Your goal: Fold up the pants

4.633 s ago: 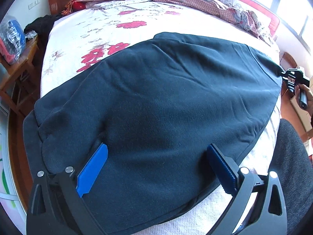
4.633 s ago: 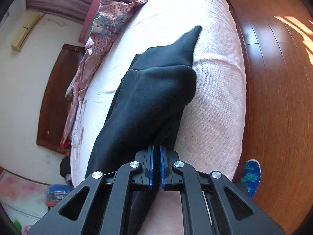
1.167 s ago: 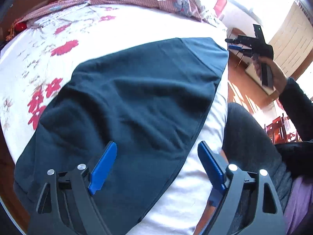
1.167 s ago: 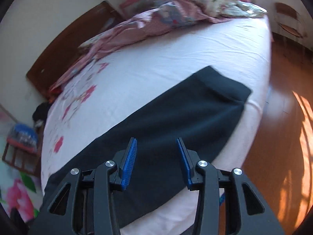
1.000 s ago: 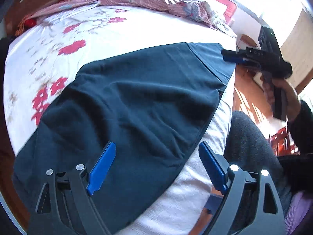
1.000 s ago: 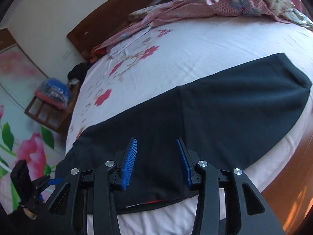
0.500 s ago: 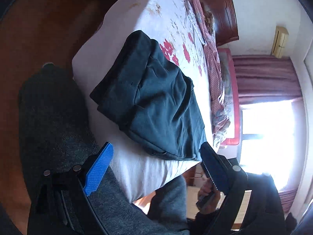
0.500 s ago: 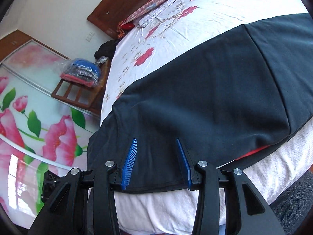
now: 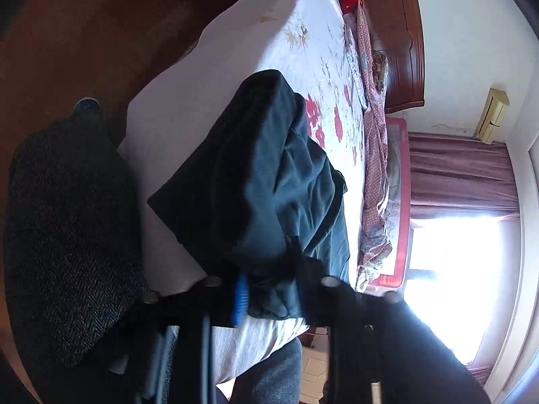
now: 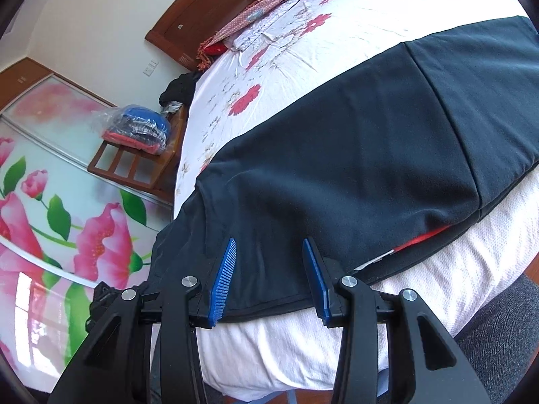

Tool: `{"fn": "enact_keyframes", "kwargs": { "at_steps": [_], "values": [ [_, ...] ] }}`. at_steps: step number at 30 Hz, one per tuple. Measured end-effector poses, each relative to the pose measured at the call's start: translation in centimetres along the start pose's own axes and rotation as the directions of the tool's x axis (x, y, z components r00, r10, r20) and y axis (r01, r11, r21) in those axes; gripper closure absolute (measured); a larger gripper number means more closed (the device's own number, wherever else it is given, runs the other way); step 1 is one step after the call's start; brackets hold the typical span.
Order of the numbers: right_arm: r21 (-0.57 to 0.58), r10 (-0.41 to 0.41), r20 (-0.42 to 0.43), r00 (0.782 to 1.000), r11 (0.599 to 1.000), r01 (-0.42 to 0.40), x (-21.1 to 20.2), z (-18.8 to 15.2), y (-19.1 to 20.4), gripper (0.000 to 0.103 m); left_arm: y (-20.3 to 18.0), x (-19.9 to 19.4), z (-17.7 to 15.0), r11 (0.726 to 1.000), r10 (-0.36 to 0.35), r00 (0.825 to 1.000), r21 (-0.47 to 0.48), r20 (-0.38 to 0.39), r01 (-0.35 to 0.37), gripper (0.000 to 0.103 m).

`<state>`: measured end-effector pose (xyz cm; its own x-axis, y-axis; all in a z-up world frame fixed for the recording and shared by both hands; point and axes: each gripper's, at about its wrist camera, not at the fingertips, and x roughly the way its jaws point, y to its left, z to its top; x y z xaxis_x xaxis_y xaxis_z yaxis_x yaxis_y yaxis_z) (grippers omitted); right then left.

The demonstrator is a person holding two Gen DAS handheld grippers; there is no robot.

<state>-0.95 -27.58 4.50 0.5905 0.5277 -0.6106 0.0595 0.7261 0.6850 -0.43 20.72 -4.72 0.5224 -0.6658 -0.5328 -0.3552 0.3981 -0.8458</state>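
One bed (image 10: 337, 50), one pair of pants (image 10: 353, 168) lying across its near edge. The fleece looks soft, thick and limp, so take it at a hem or corner, not mid-panel. Your left claw (image 9: 269, 293), at 6 o'clock in its view, is clamped on a bunched end of the pants. Your right claw (image 10: 267, 279) is spread, straddling the near hem.

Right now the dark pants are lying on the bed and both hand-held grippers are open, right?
Not both. The right hand-held gripper is open over the pants on the bed, but the left wrist view shows the left hand-held gripper shut on them.
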Motion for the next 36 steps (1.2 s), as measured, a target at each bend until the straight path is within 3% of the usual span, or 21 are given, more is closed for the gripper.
{"fn": "enact_keyframes", "kwargs": {
  "at_steps": [4, 8, 12, 15, 20, 23, 24, 26, 28, 30, 32, 34, 36],
  "values": [
    [0.004, 0.011, 0.005, 1.000, 1.000, -0.011, -0.5, -0.2, -0.1, 0.062, -1.0, -0.3, -0.2, 0.998, 0.012, 0.997, 0.053, 0.080, -0.016, 0.087],
    [0.124, 0.070, -0.011, 0.997, 0.990, -0.068, -0.7, -0.8, -2.4, 0.062, -2.6, -1.4, -0.4, 0.986, 0.043, 0.989, 0.154, 0.139, -0.065, 0.088],
    [0.280, 0.176, -0.052, 0.983, 0.948, -0.155, 0.4, -2.5, -4.5, 0.062, -0.3, -1.0, 0.3, 0.990, 0.091, 0.990, 0.095, 0.106, -0.102, 0.088],
    [0.314, 0.203, -0.073, 0.977, 0.934, -0.170, 1.3, -3.4, -4.7, 0.062, -0.4, -0.8, 0.4, 0.989, 0.087, 0.992, 0.112, 0.092, -0.097, 0.088],
    [0.362, 0.211, -0.137, 0.968, 0.920, -0.149, 4.0, -4.1, -4.2, 0.062, -0.7, -1.4, 0.7, 0.985, 0.079, 0.993, 0.147, 0.083, -0.091, 0.086],
    [0.353, 0.203, -0.129, 0.971, 0.924, -0.146, 5.2, -3.9, -3.7, 0.062, -1.3, -1.5, 0.8, 0.980, 0.092, 0.992, 0.171, 0.082, -0.104, 0.084],
    [0.338, 0.204, -0.127, 0.971, 0.929, -0.151, 5.4, -3.9, -3.4, 0.064, -1.4, -1.6, 0.6, 0.978, 0.089, 0.992, 0.181, 0.086, -0.103, 0.084],
    [0.258, 0.147, -0.165, 0.975, 0.961, -0.101, 5.8, -4.0, -2.2, 0.093, -1.7, -2.0, 0.7, 0.975, 0.087, 0.992, 0.195, 0.092, -0.104, 0.079],
    [0.190, 0.120, -0.208, 0.971, 0.979, -0.080, 5.6, -4.2, -1.3, 0.103, -2.1, -2.6, 0.7, 0.970, 0.097, 0.989, 0.211, 0.109, -0.119, 0.073],
    [0.159, 0.079, -0.236, 0.968, 0.986, -0.042, 5.5, -4.5, -1.0, 0.103, -2.0, -3.3, 0.7, 0.963, 0.120, 0.985, 0.226, 0.126, -0.146, 0.063],
    [0.194, 0.073, -0.282, 0.957, 0.981, -0.017, 5.7, -5.0, -2.1, 0.103, -1.5, -3.8, 0.9, 0.953, 0.186, 0.972, 0.216, 0.141, -0.214, 0.052],
    [0.166, 0.106, -0.325, 0.940, 0.985, -0.054, 5.4, -5.3, -1.4, 0.103, -1.4, -5.1, 1.2, 0.926, 0.263, 0.943, 0.222, 0.204, -0.306, 0.050],
    [0.109, 0.136, -0.317, 0.939, 0.988, -0.107, 4.5, -4.5, 0.2, 0.103, -2.4, -6.9, 1.5, 0.878, 0.328, 0.892, 0.248, 0.312, -0.410, 0.040]
  ]
}}
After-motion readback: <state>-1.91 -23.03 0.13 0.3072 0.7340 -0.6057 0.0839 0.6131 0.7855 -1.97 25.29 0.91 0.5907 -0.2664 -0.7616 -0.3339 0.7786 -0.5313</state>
